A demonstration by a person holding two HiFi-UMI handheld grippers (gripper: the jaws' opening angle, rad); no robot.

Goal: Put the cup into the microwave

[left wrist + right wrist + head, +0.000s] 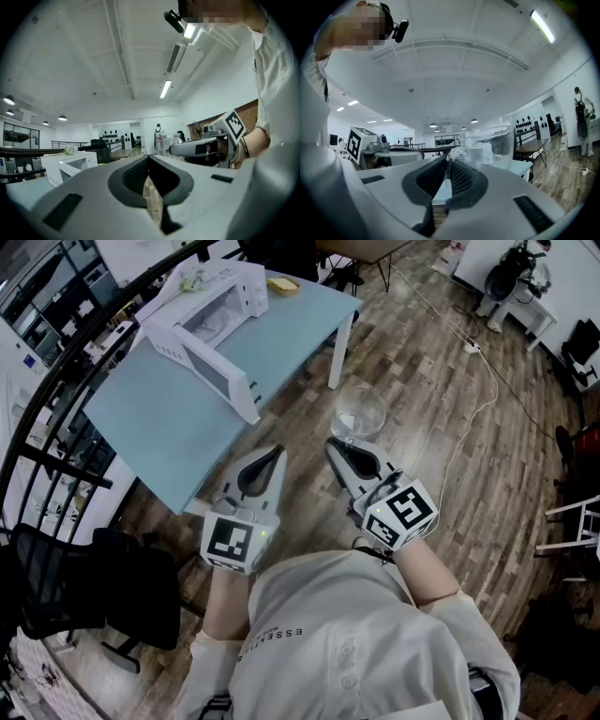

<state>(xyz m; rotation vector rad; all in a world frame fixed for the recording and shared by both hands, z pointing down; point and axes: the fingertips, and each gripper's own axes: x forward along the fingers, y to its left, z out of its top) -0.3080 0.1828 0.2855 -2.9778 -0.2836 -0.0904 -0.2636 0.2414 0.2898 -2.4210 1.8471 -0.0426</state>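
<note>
A clear glass cup (358,412) hangs over the wooden floor, just off the table's near corner. My right gripper (335,445) is shut on its handle, and in the right gripper view the cup (493,144) stands upright just beyond the closed right gripper (447,162). The white microwave (217,304) sits on the pale blue table (155,432) with its door (212,373) swung open toward me. My left gripper (277,456) is level beside the right one, shut and empty; the left gripper view shows the left gripper (149,158) with its jaws together.
A yellow object (284,285) lies on the table's far corner. A white cable (473,399) runs across the floor at right. A black office chair (89,592) stands at lower left, with a dark railing (56,399) along the left side.
</note>
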